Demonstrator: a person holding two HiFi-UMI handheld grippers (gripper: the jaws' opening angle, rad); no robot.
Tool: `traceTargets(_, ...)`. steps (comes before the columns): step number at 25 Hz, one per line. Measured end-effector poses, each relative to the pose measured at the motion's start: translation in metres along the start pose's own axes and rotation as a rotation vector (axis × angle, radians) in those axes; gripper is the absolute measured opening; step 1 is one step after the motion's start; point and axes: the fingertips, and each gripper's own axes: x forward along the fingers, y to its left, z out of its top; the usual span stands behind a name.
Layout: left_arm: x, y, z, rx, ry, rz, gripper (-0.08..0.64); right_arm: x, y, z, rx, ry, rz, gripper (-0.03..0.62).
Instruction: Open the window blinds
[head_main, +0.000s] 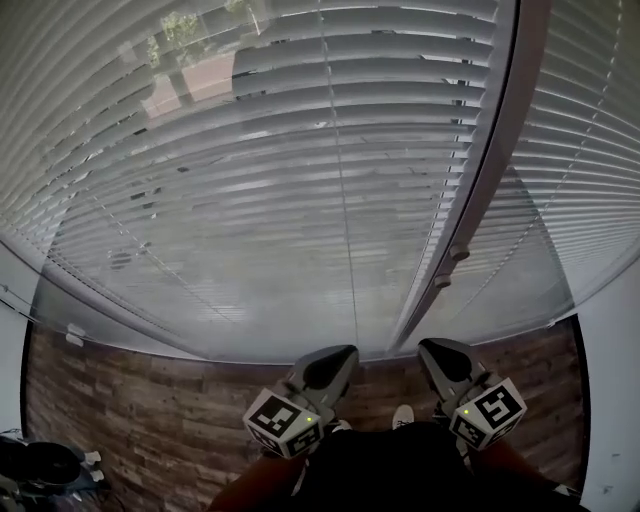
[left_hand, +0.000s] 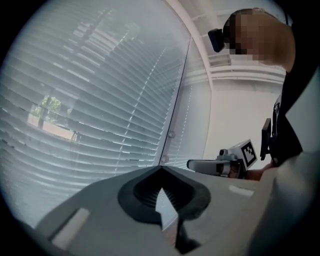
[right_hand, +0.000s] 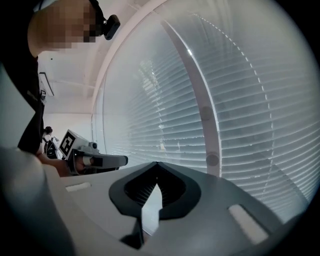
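White slatted blinds (head_main: 300, 170) hang lowered over the wide window, their slats tilted so that some outdoor view shows through. A second blind (head_main: 580, 170) hangs to the right of a grey window post (head_main: 478, 190). Two small round knobs (head_main: 458, 253) sit low on that post. My left gripper (head_main: 345, 352) and right gripper (head_main: 430, 345) are held side by side a little short of the blinds' lower edge, both shut and holding nothing. In the left gripper view the jaws (left_hand: 161, 168) meet at their tips, pointing at the blinds (left_hand: 90, 110). The right gripper (right_hand: 156, 163) is likewise shut, facing the post (right_hand: 200, 100).
A wood-plank floor (head_main: 150, 420) runs below the window. Dark equipment (head_main: 40, 465) lies at the lower left. A white wall (head_main: 612, 400) borders the right. The person's shoe (head_main: 402, 415) shows between the grippers. Thin lift cords (head_main: 340, 200) run down the blind.
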Motion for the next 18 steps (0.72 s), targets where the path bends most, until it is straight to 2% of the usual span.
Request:
traceTargets(5, 0.029, -0.008, 0.005, 0.019, -0.031, 0.054, 0.000, -0.013, -0.036, 0.008, -0.023, -0.007, 0.032, 0.026)
traceTargets(11, 0.041, -0.023, 0.001, 0.025, -0.037, 0.125, 0.000, -0.032, -0.054, 0.010, -0.045, -0.026, 0.080, 0.026)
traceTargets(14, 0.038, -0.034, -0.001, 0.031, -0.020, 0.142, 0.000, -0.039, -0.059, 0.002, -0.015, -0.024, 0.079, 0.026)
traceTargets(18, 0.032, -0.014, -0.014, 0.041, 0.004, 0.151, 0.000, -0.028, -0.059, -0.010, -0.004, -0.039, 0.070, 0.026)
